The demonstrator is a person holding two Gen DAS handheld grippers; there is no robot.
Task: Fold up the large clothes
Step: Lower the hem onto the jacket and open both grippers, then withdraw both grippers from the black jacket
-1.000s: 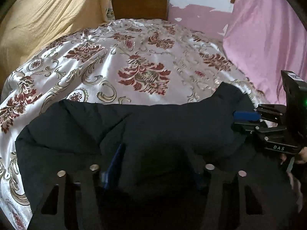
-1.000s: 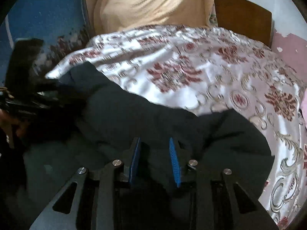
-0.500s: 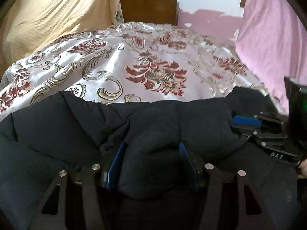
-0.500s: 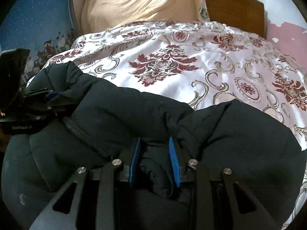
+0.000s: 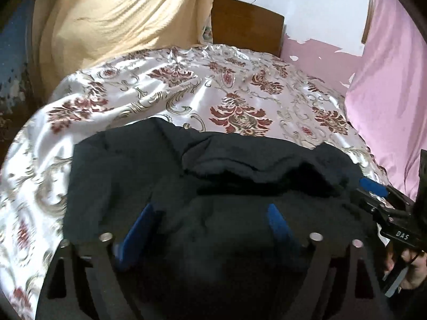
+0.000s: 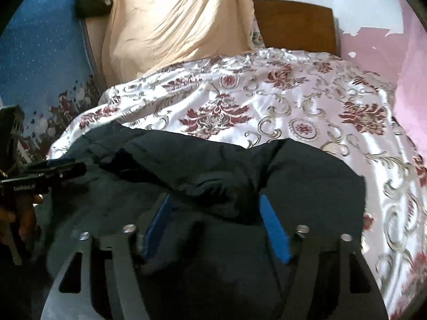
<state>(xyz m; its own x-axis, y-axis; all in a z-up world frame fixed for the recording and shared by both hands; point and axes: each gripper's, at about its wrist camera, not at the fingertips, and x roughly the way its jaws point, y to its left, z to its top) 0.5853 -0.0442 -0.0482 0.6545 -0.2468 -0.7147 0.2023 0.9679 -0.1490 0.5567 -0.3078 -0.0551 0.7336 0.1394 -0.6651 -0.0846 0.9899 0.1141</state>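
A large dark jacket (image 5: 240, 160) lies bunched on the near part of a flowered satin bedspread (image 5: 186, 93), its upper layer doubled over. My left gripper (image 5: 208, 213) hovers over the jacket's near half. Its jaws are opening and stand wide, with cloth below them but nothing pinched. In the right wrist view, my right gripper (image 6: 216, 213) is opening too. A loose hump of the jacket (image 6: 307, 176) sits between its blue pads (image 6: 275, 229), which do not press on it. Each gripper shows at the edge of the other's view: right gripper (image 5: 373, 189), left gripper (image 6: 61, 168).
A yellow cloth (image 5: 120, 21) hangs behind the bed beside a wooden headboard (image 5: 245, 26). A pink cloth (image 5: 387, 80) borders the bed's right side. A blue patterned hanging (image 6: 40, 66) and a black bag (image 6: 92, 0) are at the left. A hand (image 5: 411, 266) holds the right gripper.
Both pairs of jaws have widened and let go of the jacket folds they pinched. The jacket now rests doubled over on the bedspread, and both views have tilted up slightly.
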